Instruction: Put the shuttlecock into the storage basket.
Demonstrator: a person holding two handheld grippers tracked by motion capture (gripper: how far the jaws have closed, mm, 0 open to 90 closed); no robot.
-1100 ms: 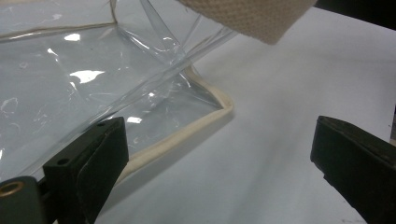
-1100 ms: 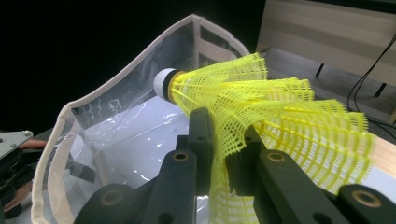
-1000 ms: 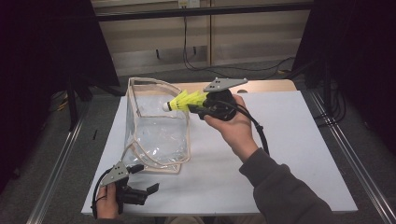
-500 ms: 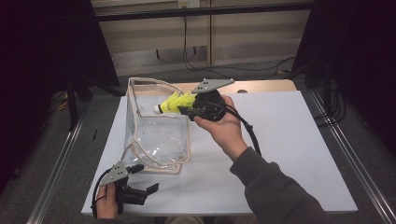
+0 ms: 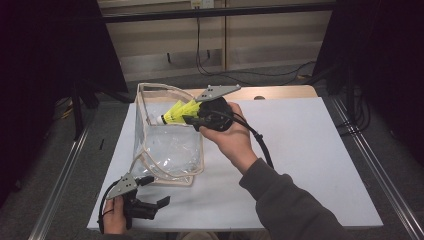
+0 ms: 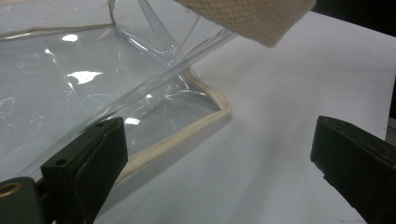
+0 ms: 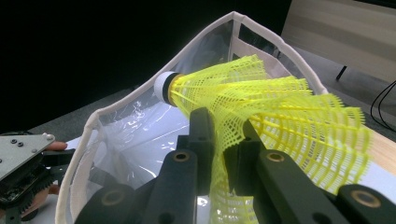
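A yellow mesh shuttlecock [image 5: 174, 114] with a white cork tip is pinched by its skirt in my right gripper [image 5: 189, 119], which is shut on it. It hangs tip-left over the open top of a clear plastic bag [image 5: 167, 147] with cream trim. In the right gripper view the shuttlecock [image 7: 261, 107] sits between the jaws of the right gripper [image 7: 224, 135], above the bag rim [image 7: 196, 51]. My left gripper [image 5: 159, 203] rests open near the table's front left. In its own view the left gripper [image 6: 224, 168] faces the bag's bottom corner [image 6: 210, 109], with nothing between its jaws.
The bag stands on a white board [image 5: 310, 150] with free room to its right. A wooden tabletop edge [image 5: 280, 92] shows behind it. Metal rails [image 5: 375, 175] run along both sides. A cream strap [image 6: 252, 18] hangs near the left gripper's camera.
My right gripper has carried the shuttlecock leftward, from the bag's right edge to above its opening. The left gripper has stayed put.
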